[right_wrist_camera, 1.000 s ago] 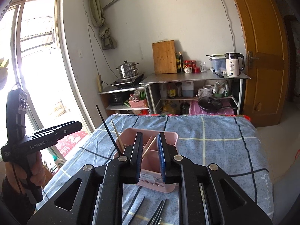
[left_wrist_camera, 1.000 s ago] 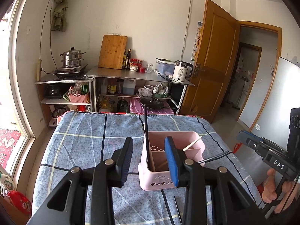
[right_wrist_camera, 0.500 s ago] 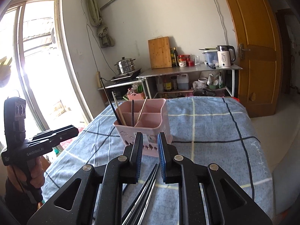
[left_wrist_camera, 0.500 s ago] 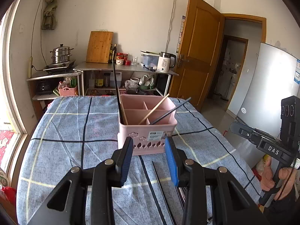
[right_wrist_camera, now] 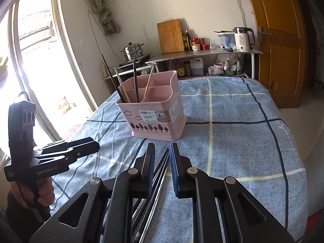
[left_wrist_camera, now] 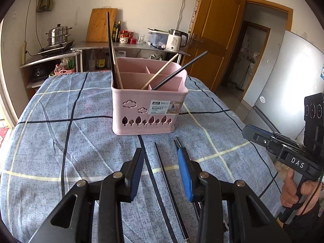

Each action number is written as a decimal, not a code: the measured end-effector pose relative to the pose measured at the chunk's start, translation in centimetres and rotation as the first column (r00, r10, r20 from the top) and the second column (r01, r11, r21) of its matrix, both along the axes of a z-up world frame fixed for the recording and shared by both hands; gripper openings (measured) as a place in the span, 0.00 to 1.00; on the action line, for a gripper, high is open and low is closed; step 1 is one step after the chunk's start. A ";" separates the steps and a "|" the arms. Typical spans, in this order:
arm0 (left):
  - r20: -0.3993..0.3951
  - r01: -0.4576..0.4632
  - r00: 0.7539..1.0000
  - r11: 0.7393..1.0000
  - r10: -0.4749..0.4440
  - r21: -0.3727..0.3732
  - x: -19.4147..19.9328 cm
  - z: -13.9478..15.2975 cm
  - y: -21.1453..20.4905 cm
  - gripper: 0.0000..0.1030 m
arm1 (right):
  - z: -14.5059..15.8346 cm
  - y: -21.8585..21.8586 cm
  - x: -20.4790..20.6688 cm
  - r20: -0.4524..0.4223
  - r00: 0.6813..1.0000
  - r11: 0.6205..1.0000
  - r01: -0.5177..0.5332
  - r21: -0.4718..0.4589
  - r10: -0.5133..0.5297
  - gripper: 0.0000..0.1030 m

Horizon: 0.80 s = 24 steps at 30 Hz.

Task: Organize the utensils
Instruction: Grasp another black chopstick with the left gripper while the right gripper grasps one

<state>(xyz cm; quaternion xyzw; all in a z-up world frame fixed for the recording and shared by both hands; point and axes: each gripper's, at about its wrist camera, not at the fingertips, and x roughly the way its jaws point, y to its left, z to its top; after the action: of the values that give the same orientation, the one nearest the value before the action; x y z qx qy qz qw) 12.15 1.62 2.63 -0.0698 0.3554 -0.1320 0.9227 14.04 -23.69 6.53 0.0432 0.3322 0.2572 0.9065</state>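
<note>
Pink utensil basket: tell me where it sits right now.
The pink utensil basket stands upright mid-table on the blue checked tablecloth, straight ahead of both grippers, beyond the loose black chopsticks lying flat in front of it.

Home kitchen: steamer pot on stove, kettle, cutting board, fridge.

Chopsticks in basket, more, perhaps chopsticks, before it

In front of the pink utensil basket, the left gripper hangs parted over loose black chopsticks.
</note>
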 end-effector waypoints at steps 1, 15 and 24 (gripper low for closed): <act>-0.014 0.005 1.000 1.000 -0.005 0.001 0.3 -0.4 -0.2 0.36 | -0.3 0.2 0.2 -0.010 1.000 1.000 -0.003 -0.007 0.003 0.15; -0.183 0.041 0.983 0.998 -0.030 0.054 5.2 -5.8 -3.3 0.30 | -4.2 2.5 3.7 -0.144 0.989 0.995 -0.039 -0.095 0.025 0.14; -0.208 0.045 0.978 0.995 -0.025 0.089 6.1 -7.3 -3.8 0.11 | -5.9 4.4 6.0 -0.199 0.980 0.988 -0.057 -0.144 0.028 0.14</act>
<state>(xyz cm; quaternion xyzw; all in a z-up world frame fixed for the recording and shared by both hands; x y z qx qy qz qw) 18.24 -2.17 -4.67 -0.0336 0.4563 -0.1235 0.8806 20.00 -19.34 0.65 -0.0065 0.4392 0.2454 0.8642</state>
